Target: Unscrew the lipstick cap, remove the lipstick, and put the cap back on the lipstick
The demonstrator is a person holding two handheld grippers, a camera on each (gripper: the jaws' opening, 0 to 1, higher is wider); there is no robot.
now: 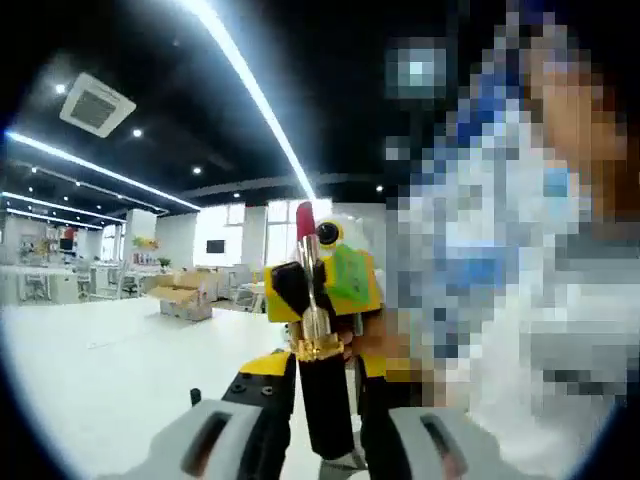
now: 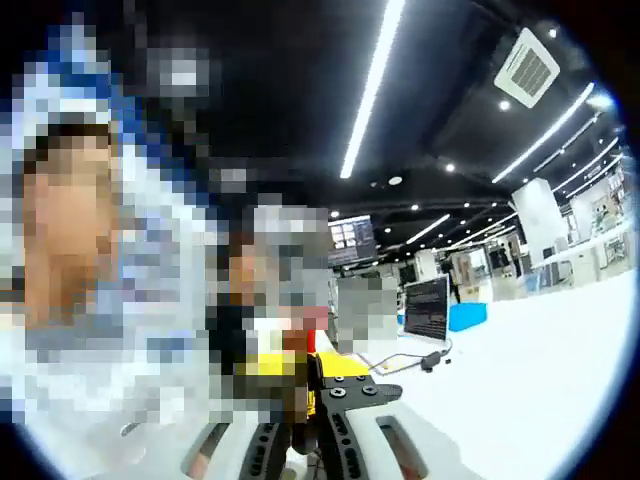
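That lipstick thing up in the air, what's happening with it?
A person is working with two hand-held grippers over a white table. The left gripper is shut on the black lipstick tube, holding it upright. The red lipstick is already showing above the gold collar. The right gripper, yellow and black, sits up around the lipstick's metal stem. In the right gripper view, whether its jaws are gripping is hard to tell.
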